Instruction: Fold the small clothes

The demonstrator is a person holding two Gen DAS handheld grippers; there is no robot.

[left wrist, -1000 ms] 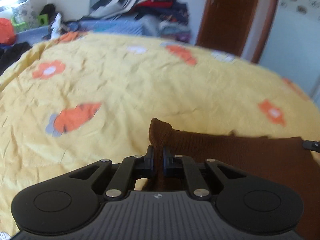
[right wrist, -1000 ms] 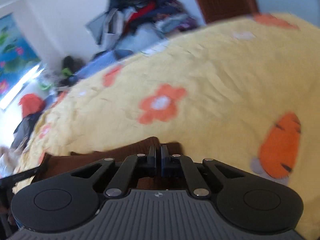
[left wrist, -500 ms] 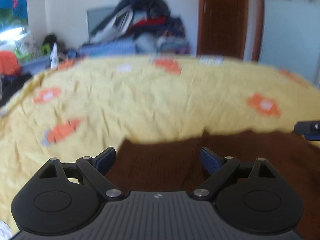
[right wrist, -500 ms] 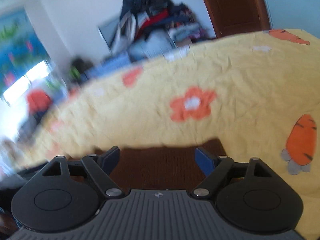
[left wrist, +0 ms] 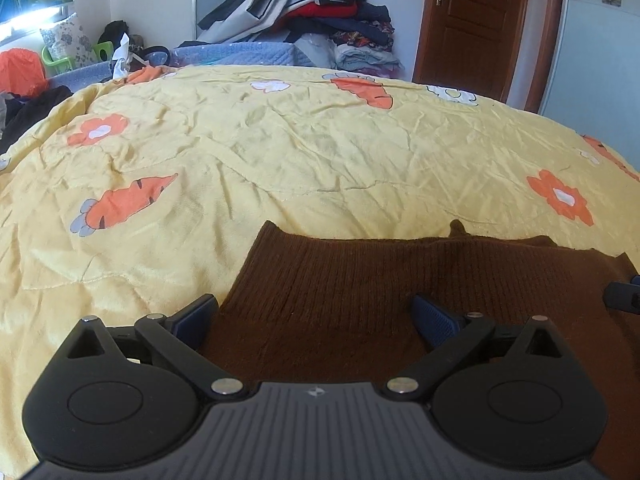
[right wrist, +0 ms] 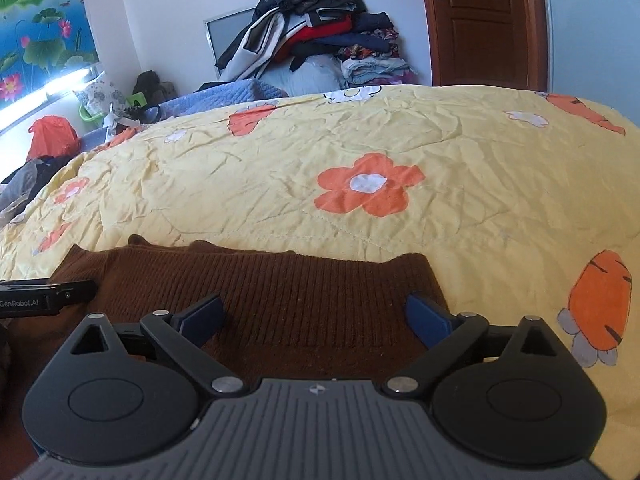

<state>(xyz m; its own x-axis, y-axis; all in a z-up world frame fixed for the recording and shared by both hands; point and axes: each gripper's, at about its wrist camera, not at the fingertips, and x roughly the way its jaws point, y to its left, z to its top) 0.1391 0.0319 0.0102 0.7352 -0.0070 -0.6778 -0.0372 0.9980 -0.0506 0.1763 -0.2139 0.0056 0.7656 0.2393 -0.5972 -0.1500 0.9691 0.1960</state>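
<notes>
Brown knit garment flat on yellow quilt covering bed. Left gripper above garment's left edge, right gripper above its right edge. Both fingers released, opening, garment below untouched.

Brown ribbed garment; yellow quilt with orange flowers, carrots.

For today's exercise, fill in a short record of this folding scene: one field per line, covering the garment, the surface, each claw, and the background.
garment: brown knit garment, lying flat on the bed, ribbed edge facing away
surface: yellow quilt with orange flowers and carrots
left claw: jaws opening, garment beneath, pads not pressing it
right claw: jaws opening, nothing gripped
background: clothes pile beside a wooden door
</notes>
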